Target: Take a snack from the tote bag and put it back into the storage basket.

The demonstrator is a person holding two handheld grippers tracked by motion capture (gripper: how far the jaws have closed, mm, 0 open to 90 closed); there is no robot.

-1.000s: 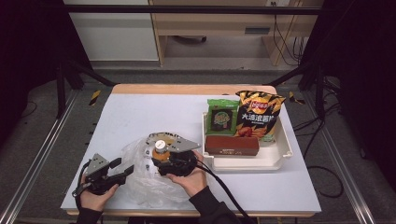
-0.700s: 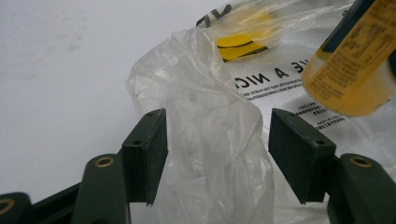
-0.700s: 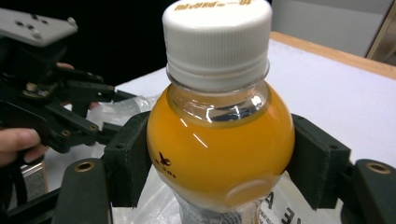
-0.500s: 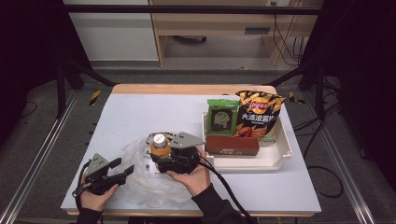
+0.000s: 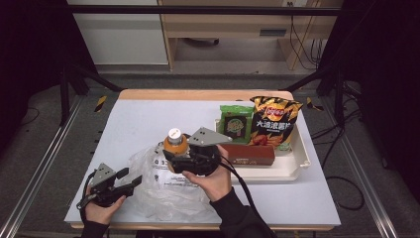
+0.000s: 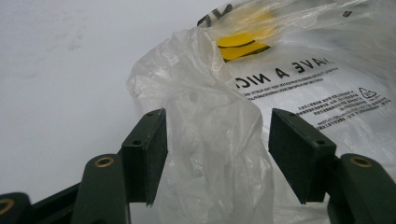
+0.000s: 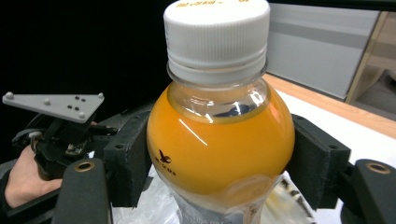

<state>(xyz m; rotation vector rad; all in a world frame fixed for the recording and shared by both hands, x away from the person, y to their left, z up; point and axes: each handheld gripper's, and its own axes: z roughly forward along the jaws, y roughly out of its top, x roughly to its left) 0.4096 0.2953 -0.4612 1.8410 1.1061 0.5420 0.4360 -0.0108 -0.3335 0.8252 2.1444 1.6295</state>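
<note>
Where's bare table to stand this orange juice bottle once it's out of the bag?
Free: the pale tabletop left of the white tray and beyond the clear plastic bag. Also the front right corner. Crowded: the tray, holding a green packet, an orange crisp bag and a brown box.

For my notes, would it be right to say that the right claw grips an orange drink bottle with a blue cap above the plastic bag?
Not quite: the cap is white, not blue, as the right gripper view shows. The rest holds: the right claw grips the orange drink bottle above the plastic bag.
</note>
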